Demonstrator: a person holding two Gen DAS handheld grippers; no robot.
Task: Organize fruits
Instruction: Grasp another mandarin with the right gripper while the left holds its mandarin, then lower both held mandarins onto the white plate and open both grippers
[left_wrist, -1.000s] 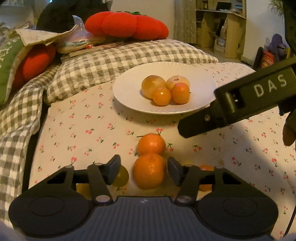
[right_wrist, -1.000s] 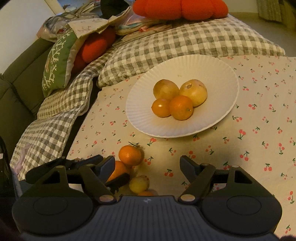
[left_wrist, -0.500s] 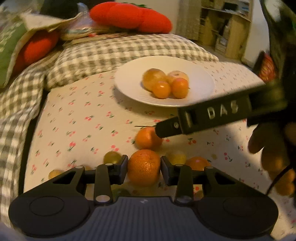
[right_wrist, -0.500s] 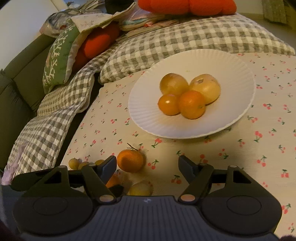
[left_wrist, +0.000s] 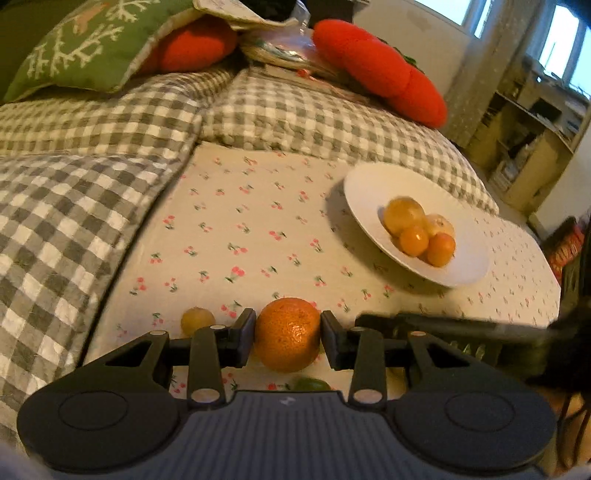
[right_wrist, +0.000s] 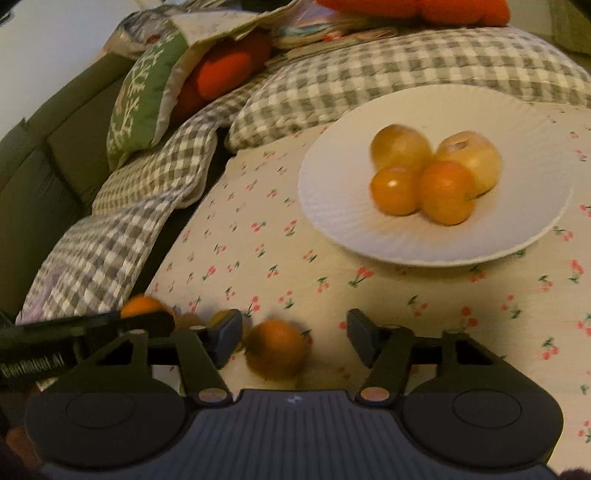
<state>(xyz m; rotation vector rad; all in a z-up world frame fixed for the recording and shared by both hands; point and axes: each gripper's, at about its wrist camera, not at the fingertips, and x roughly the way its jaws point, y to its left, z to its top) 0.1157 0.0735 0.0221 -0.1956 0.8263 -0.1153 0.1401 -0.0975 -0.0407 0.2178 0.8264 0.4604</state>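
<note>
Gripping a large mandarin (left_wrist: 287, 334) firmly with the left gripper (left_wrist: 288, 338), pads pressing both sides. Closing the right gripper (right_wrist: 294, 341) around a smaller mandarin (right_wrist: 275, 347), not yet touching. Next, probably carrying both carefully to the white plate (right_wrist: 332, 221).

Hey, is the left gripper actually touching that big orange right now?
Touching. In the left wrist view, the left gripper has both fingers pressed flush against the sides of the big orange, with no gap showing on either side.

A home: gingham bedding (left_wrist: 110, 155), cushions (left_wrist: 92, 48), cluttered shelves (left_wrist: 532, 122).
</note>
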